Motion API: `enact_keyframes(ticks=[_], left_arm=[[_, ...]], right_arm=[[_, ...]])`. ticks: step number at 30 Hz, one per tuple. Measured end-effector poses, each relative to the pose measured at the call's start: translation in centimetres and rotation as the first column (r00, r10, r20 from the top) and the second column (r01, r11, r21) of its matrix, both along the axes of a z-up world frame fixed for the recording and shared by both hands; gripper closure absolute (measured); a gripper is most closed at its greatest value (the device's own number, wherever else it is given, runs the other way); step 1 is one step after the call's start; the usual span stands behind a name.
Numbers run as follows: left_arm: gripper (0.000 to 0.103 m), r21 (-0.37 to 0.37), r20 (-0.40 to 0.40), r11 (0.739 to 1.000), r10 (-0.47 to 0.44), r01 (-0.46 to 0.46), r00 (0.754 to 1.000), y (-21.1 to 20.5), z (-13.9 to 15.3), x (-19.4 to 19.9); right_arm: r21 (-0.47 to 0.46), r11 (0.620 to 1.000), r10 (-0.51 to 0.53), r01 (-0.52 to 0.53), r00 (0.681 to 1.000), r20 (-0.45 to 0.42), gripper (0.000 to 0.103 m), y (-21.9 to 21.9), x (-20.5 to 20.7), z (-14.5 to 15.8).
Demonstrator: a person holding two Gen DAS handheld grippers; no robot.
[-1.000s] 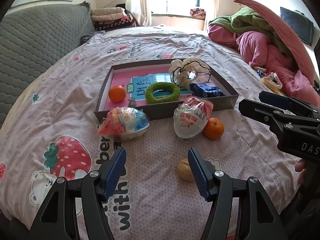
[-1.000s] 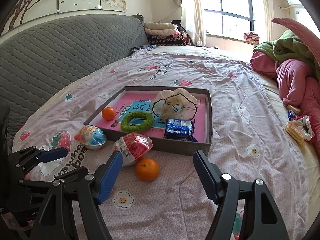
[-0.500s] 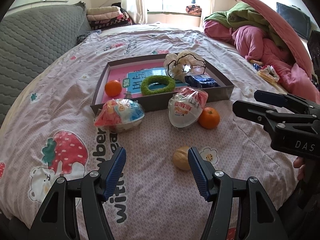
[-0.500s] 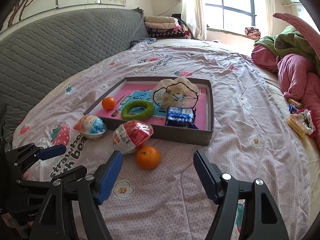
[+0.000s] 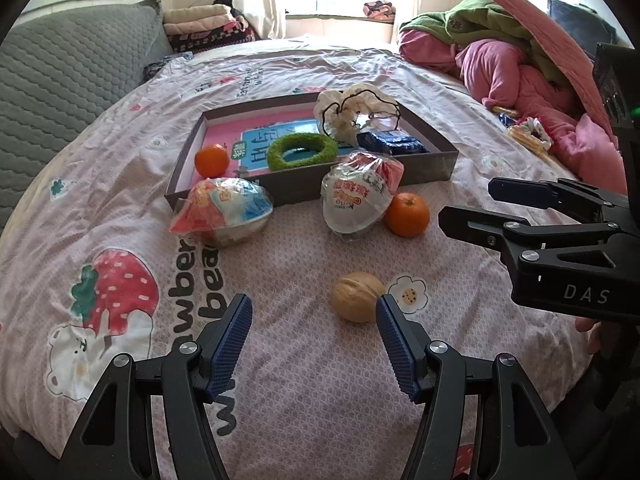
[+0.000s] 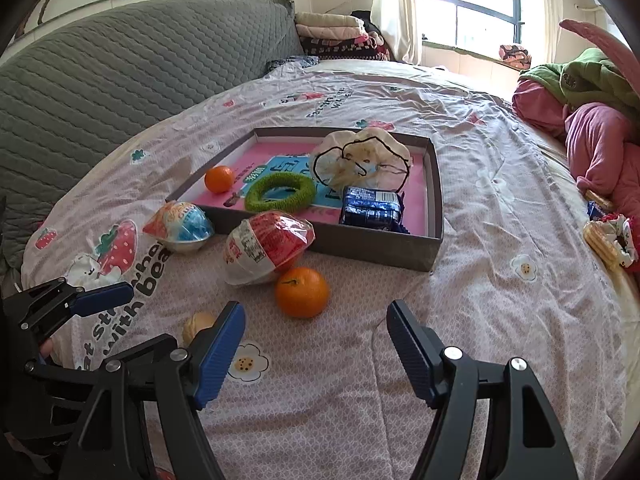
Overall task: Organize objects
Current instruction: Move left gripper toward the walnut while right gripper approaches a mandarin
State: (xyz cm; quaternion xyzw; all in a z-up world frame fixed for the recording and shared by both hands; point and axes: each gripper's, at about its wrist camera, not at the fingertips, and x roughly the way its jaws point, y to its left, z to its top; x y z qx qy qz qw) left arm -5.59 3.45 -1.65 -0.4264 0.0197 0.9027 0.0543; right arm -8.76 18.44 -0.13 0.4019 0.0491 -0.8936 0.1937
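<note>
- Currently the left gripper is hovering low over the bedsheet with its jaws spread wide and gripping nothing.
- A walnut is lying on the sheet just ahead of the left gripper's fingertips, nearer the right finger and beside a printed flower; whether that finger is touching it I cannot tell.
- The right gripper is likewise hanging wide open and empty, with its blue pads facing each other above the sheet.
- An orange is sitting on the sheet just beyond the right gripper's opening, apart from both fingers.
- Touching that orange, a red-and-white wrapped egg toy is leaning against the front wall of the box.
- A blue-and-orange wrapped egg toy is resting near the box's front left corner.
- Inside the box, 1 smaller orange is sitting at the left, a green ring is lying in the middle, a blue snack packet is lying to the ring's right, and a cream drawstring pouch is slumping behind them.
- Pink and green bedding is piling up at the far right of the bed.
- A grey quilted headboard is running along the left side.
</note>
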Motion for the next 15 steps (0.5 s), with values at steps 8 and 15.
enact_keyframes(ticks=[8, 15], left_arm=[[0.037, 0.007, 0.017, 1.000, -0.009, 0.008, 1.000, 0.2, -0.5, -0.1], [0.037, 0.019, 0.029, 1.000, -0.025, 0.024, 0.999, 0.5, -0.7, -0.2]], right_arm=[[0.009, 1.000, 0.014, -0.014, 0.999, 0.033, 0.030, -0.4, -0.3, -0.7], [0.028, 0.999, 0.029, -0.030, 0.999, 0.039, 0.030, -0.8, -0.2, -1.1]])
